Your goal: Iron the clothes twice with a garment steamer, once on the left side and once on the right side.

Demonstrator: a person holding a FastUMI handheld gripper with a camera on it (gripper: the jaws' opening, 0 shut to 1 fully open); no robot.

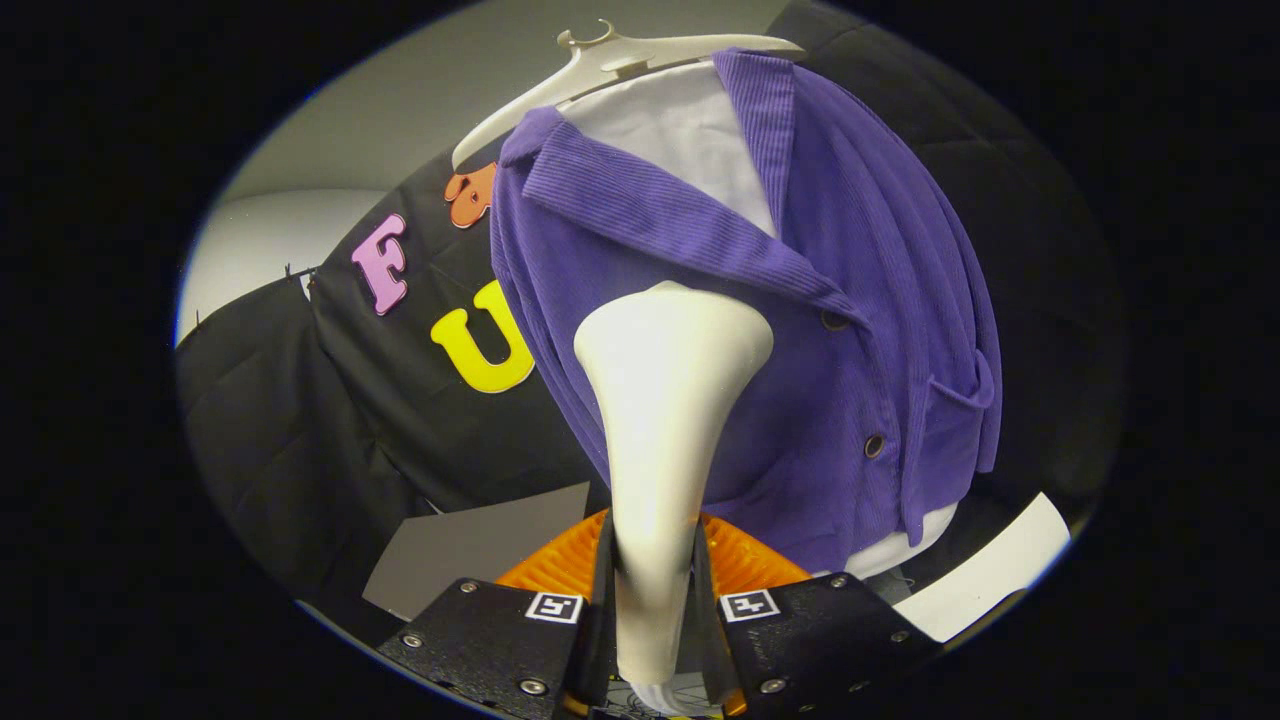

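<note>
A purple corduroy jacket (850,330) over a white shirt (690,140) hangs on a white hanger (600,60) in front of the black booth wall. My gripper (652,590) is shut on the white handle of a garment steamer (665,400), both fingers pressing its narrow neck. The steamer's wide head rises ahead of the fingers and sits against or just before the jacket's front panel, below the collar's lapel and beside the button line. I cannot tell whether the head touches the cloth.
Orange ribbed finger pads (745,560) flank the steamer handle. A grey panel (480,550) lies low beside the jacket's hem, and a white strip (1000,575) runs below the jacket's pocket side. A pale wall (400,110) rises behind the black cloth.
</note>
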